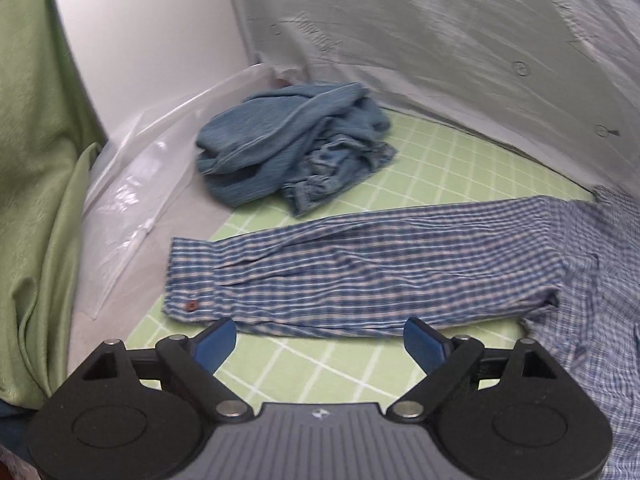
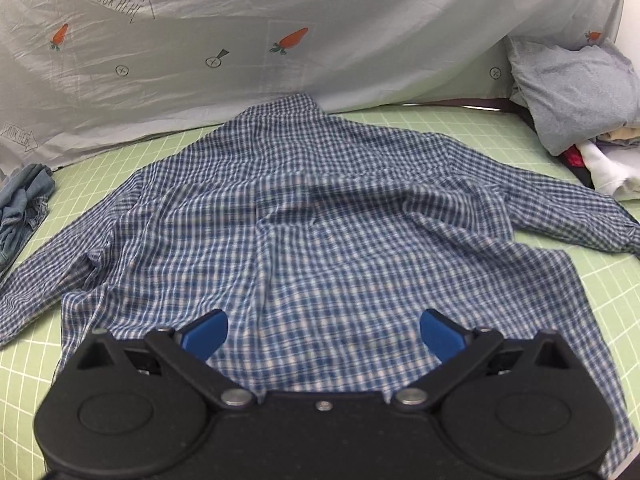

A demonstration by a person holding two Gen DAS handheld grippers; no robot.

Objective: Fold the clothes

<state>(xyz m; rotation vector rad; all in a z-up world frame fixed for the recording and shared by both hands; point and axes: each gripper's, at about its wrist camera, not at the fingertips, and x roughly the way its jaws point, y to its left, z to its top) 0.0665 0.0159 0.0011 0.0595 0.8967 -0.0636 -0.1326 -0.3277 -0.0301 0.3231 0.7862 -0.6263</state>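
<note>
A blue and white checked shirt (image 2: 320, 220) lies spread flat, back up, on a green grid mat (image 2: 540, 136), collar at the far side, both sleeves stretched out. My right gripper (image 2: 323, 330) is open and empty above the shirt's near hem. In the left wrist view the shirt's left sleeve (image 1: 352, 276) lies straight across the mat (image 1: 460, 168), its cuff with a brown button (image 1: 191, 305) at the left. My left gripper (image 1: 320, 340) is open and empty just in front of the sleeve's near edge.
A crumpled blue denim garment (image 1: 292, 144) lies beyond the sleeve; it also shows in the right wrist view (image 2: 22, 208). A grey carrot-print sheet (image 2: 240, 40) hangs behind. A pile of folded clothes (image 2: 576, 92) sits far right. A clear plastic sheet (image 1: 132, 184) and a green curtain (image 1: 36, 160) are at the left.
</note>
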